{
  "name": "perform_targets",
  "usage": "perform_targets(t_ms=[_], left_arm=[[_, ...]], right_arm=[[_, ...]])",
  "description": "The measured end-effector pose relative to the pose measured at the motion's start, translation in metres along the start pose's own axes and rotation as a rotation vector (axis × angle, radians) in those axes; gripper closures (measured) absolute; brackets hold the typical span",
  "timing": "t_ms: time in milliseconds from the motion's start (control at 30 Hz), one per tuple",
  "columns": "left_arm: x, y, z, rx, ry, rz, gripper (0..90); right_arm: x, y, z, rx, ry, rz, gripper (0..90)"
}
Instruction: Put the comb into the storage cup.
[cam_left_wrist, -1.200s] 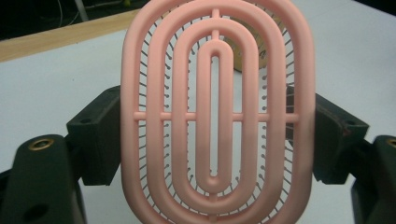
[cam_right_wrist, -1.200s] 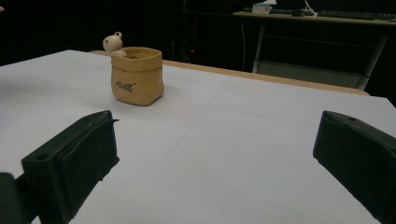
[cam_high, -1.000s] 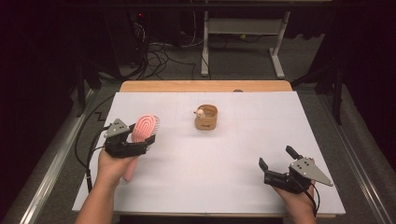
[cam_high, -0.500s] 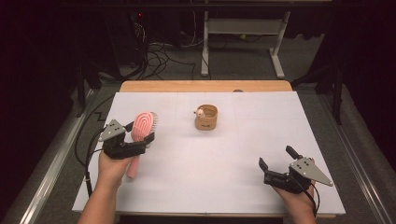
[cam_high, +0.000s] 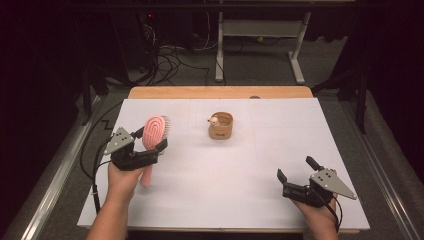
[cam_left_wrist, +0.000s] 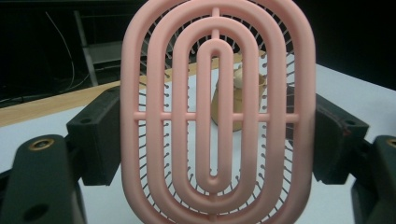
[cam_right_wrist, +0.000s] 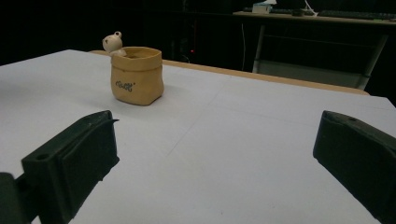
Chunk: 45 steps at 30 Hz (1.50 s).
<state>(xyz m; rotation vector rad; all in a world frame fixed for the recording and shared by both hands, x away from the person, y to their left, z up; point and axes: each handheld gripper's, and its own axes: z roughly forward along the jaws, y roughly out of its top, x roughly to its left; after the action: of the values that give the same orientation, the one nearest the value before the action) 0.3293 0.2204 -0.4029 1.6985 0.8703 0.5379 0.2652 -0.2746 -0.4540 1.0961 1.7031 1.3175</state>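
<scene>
Two grippers are at work: the left gripper (cam_high: 148, 146) is clamped on the pink hairbrush (cam_high: 154, 131), held upright off the white table (cam_high: 230, 170) at about nine o'clock, handle hanging down. Its target looks like the tan holder (cam_high: 220, 125) with a small bear on its rim, up at twelve o'clock. Better to lift higher, tip the handle down and lower it straight in. Nothing lies between them. The right gripper (cam_high: 297, 173) rests spread wide and empty at four o'clock.
</scene>
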Motion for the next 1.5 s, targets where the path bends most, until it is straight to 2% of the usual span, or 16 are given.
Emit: perform_targets(t_ms=[233, 733, 1500], left_arm=[[-0.007, 0.002, 0.005, -0.010, -0.009, 0.010, 20.4], [-0.027, 0.010, 0.018, -0.020, -0.056, 0.033, 20.4], [-0.072, 0.022, 0.043, -0.042, -0.142, 0.088, 20.3]], right_arm=[[0.000, 0.000, 0.000, -0.001, 0.000, 0.002, 0.4], [0.000, 0.000, 0.000, 0.000, 0.001, 0.001, 0.4], [0.000, 0.000, 0.000, -0.001, 0.004, -0.003, 0.4]])
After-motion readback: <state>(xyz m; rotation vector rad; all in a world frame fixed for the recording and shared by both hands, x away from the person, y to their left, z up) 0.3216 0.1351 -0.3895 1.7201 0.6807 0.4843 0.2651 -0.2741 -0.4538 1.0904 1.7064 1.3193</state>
